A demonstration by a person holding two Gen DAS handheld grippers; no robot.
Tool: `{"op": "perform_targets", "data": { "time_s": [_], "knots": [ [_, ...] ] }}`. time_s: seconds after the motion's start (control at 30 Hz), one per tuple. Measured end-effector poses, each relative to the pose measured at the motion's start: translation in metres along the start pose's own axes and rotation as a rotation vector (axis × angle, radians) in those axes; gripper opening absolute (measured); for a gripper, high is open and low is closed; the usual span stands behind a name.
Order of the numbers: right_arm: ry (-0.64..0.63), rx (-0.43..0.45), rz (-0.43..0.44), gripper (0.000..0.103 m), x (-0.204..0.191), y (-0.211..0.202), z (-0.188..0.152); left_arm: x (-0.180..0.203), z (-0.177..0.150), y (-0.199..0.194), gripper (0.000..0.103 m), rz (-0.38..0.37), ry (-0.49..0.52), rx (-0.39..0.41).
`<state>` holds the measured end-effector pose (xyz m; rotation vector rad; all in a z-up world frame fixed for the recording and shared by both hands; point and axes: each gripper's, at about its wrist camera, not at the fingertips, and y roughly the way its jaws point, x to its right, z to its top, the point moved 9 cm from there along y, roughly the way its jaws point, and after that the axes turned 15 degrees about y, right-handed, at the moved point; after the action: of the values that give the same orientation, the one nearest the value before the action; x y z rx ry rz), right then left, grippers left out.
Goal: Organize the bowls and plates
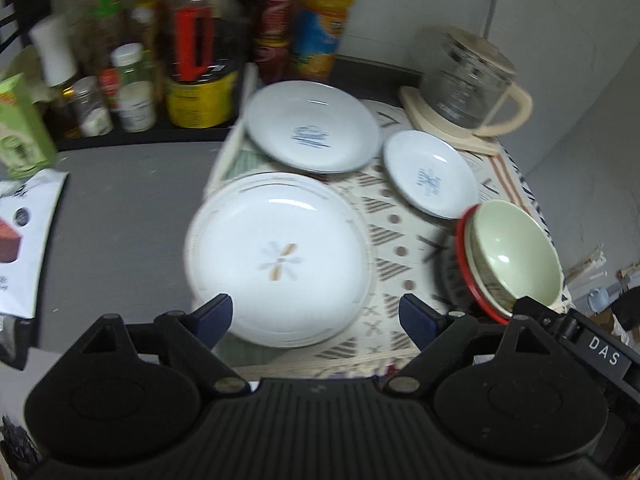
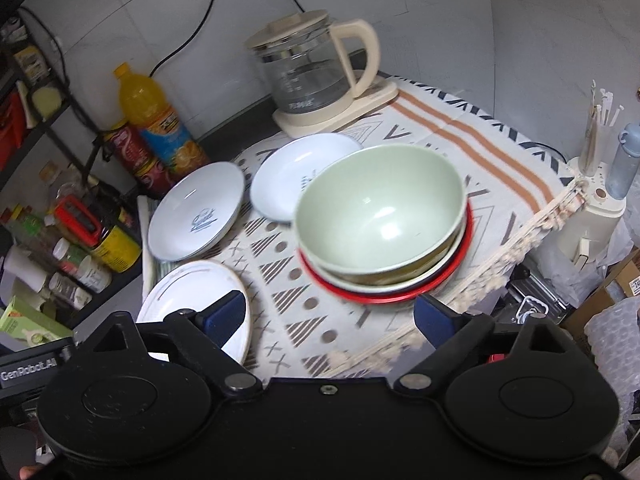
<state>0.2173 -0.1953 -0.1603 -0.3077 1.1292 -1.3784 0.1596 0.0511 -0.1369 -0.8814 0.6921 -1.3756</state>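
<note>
A large white plate with a flower mark (image 1: 280,256) lies on the patterned cloth; its edge shows in the right wrist view (image 2: 188,296). Behind it sit a white plate with blue print (image 1: 312,126) (image 2: 196,210) and a smaller white dish (image 1: 430,174) (image 2: 292,176). A pale green bowl (image 1: 516,252) (image 2: 380,208) sits nested in a stack on a red-rimmed bowl (image 2: 400,296). My left gripper (image 1: 316,316) is open and empty, just above the near edge of the large plate. My right gripper (image 2: 330,316) is open and empty, in front of the bowl stack.
A glass kettle on a cream base (image 1: 468,88) (image 2: 316,72) stands at the back of the cloth. Bottles and jars (image 1: 192,52) (image 2: 156,120) crowd the back left. Packets (image 1: 24,240) lie on the grey counter at left. The table edge with its fringe (image 2: 520,248) runs at right.
</note>
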Motion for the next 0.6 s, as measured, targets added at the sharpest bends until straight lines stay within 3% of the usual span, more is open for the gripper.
{"op": "perform_targets", "data": {
  "time_s": [0.23, 0.6],
  "knots": [
    [-0.042, -0.031, 0.018, 0.094, -0.028, -0.004, -0.021, -0.038, -0.01, -0.004, 0.094, 0.04, -0.063, -0.005],
    [-0.135, -0.084, 0.061, 0.1, -0.069, 0.018, -0.03, -0.065, -0.006, 0.014, 0.102, 0.046, -0.105, -0.048]
  ]
}}
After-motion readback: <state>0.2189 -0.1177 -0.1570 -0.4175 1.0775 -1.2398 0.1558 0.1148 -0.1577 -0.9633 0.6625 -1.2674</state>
